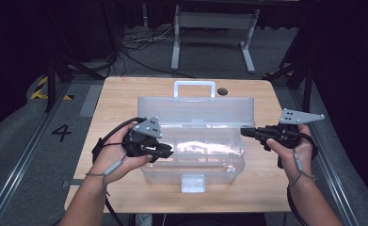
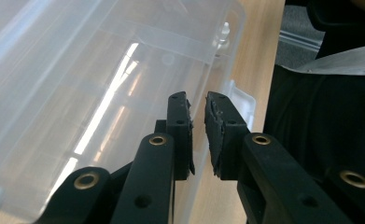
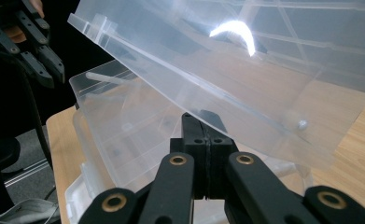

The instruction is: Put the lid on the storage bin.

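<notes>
- Two grippers work one clear plastic box (image 1: 193, 155), which stands mid-table on the wooden table (image 1: 120, 94) with its long axis running left to right between them.
- Left gripper (image 1: 165, 151): reaches over the left end of the box. In the left gripper view its jaws stand a narrow gap apart with nothing between the pads (image 2: 178, 126), the box wall just beyond them.
- Box body: a transparent trough, front latch (image 1: 193, 182) at the near edge facing the person. Through the walls I make out no loose contents; faint moulded ribs or dividers show, but whether any compartment holds something small cannot be told.
- Lid (image 1: 196, 110): raised and leaning toward the far side, its white carry handle (image 1: 194, 88) topmost. In the right gripper view the lid (image 3: 245, 74) slants overhead, hinged above the open trough.
- Right gripper (image 1: 245, 132): at the right end of the box, jaws pressed together; in its own view the tips sit against the underside of the slanted lid, and whether they pinch an edge or merely prop it cannot be told.
- Governing relation: the lid lies above and ahead of the right jaws, so that hand is nearer for swinging it; the left, being free, likely steadies the body.
</notes>
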{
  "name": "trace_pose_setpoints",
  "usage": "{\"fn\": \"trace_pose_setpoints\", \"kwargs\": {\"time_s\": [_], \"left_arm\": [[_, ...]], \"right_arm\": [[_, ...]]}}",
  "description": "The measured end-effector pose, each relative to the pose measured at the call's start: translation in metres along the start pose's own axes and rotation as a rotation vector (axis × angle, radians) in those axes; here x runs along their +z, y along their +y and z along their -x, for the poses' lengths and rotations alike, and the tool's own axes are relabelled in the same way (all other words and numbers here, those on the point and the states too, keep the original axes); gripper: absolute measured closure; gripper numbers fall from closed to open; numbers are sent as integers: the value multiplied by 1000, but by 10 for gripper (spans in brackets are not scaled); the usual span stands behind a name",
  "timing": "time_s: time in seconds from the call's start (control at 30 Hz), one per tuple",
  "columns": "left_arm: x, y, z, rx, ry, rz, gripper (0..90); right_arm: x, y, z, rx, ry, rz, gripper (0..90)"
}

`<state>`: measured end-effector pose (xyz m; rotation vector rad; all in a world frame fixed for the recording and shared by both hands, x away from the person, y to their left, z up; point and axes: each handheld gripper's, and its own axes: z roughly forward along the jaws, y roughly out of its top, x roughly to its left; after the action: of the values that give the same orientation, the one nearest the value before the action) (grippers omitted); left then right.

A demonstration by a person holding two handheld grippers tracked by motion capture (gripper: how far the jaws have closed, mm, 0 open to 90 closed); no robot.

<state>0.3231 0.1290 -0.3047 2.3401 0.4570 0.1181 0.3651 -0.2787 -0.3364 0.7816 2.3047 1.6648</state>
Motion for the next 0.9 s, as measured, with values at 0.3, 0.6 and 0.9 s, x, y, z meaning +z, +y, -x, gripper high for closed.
{"fn": "trace_pose_setpoints", "kwargs": {"time_s": [0.3, 0.6, 0.9], "left_arm": [[-13, -23, -15, -110, 25, 74, 814], [-21, -41, -29, -192, 62, 100, 813], [-28, -59, -44, -303, 156, 74, 797]], "right_arm": [[-2, -1, -1, 4, 4, -9, 900], [-5, -2, -3, 1, 2, -23, 900], [-6, -4, -6, -7, -5, -47, 900]]}}
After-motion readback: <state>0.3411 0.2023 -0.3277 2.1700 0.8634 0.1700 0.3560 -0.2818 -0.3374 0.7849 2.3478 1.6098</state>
